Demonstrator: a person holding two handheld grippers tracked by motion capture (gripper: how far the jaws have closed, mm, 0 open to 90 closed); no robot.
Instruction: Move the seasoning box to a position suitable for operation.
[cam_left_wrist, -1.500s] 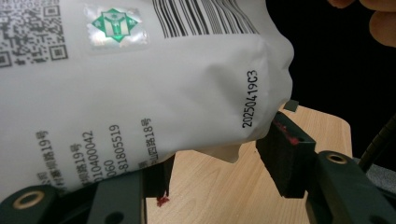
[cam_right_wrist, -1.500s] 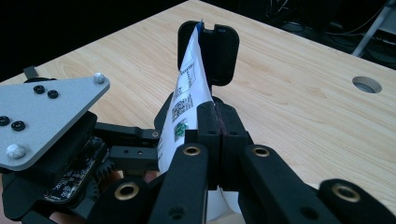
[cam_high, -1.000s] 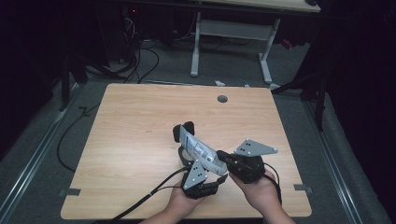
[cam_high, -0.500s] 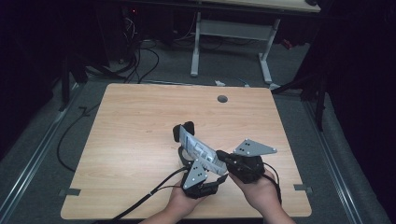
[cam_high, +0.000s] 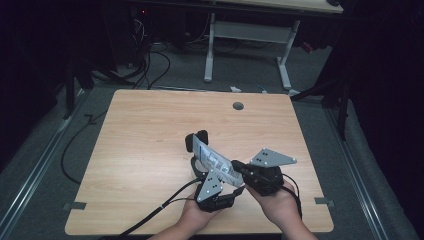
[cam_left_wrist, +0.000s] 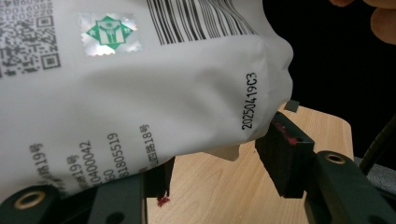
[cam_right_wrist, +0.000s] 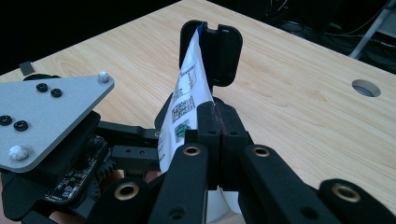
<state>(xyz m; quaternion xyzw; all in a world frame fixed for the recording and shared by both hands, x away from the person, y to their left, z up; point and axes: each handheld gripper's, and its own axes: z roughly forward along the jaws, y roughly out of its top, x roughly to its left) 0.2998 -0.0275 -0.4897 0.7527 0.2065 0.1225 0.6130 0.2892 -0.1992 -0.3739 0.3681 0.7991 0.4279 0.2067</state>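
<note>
Both hands work near the front edge of the bench (cam_high: 150, 130), right of its middle. A white printed pouch (cam_high: 215, 161) is held up off the wood between the two tools, slanting from the upper left toward the lower right in the high view.

Left gripper (cam_high: 196, 152): it reaches away from the person, and its fingers (cam_left_wrist: 285, 154) stand partly apart with the pouch (cam_left_wrist: 140, 93) between them. In the left gripper view the pouch bulges across the gap; the right-hand finger meets its lower edge by the printed date code, and the left-hand finger sits under the printed side. The grip looks like a hold on the pouch across its width.

Right gripper (cam_high: 238, 167): it comes in from the right, and its fingers (cam_right_wrist: 219, 126) are pressed together on the near edge of the pouch (cam_right_wrist: 189, 98), pinching the flat film. In the right gripper view the pouch stands edge-on beyond them, with the far finger of the left gripper behind its top.

The round hole (cam_high: 238, 106) near the back edge of the bench is well apart from the work.
</note>
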